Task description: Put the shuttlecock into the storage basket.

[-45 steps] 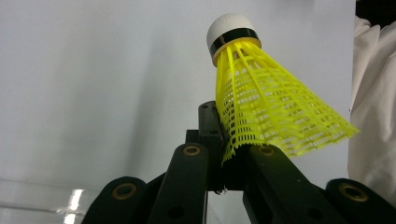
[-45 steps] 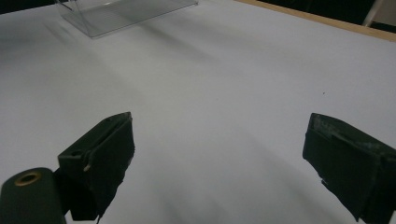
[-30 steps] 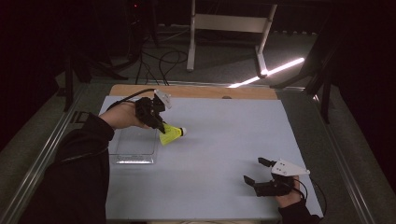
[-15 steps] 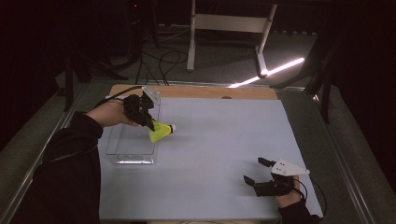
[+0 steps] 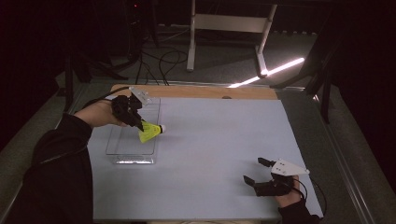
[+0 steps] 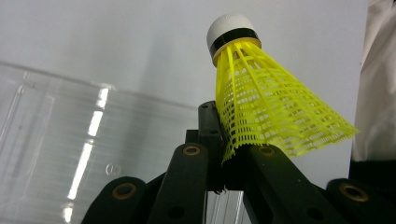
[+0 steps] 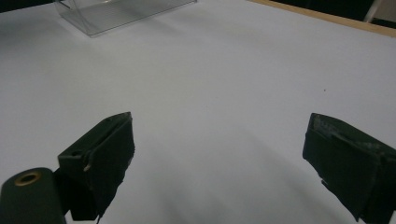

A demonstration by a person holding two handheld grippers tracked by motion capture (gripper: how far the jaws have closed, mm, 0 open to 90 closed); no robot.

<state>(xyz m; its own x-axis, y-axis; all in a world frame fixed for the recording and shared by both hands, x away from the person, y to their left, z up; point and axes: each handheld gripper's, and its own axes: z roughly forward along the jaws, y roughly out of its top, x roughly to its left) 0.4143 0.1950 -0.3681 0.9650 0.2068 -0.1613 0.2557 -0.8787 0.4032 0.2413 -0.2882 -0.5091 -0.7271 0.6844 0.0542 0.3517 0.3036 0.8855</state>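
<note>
My left tool (image 5: 140,125), clamped on only the skirt edge of the yellow shuttlecock (image 5: 150,132), may let it slip short of the clear tray (image 5: 122,150); right tool (image 5: 259,171) rests apart.

white table mat (image 5: 219,154), metal stand (image 5: 224,28), floor cables (image 5: 163,58)

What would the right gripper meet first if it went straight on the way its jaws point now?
Probably nothing soon. The right gripper, jaws open and empty, points across bare white table cover. The clear plastic box lies far ahead and off toward the left side of its view, so it would likely pass beside it, though depth is uncertain.
</note>
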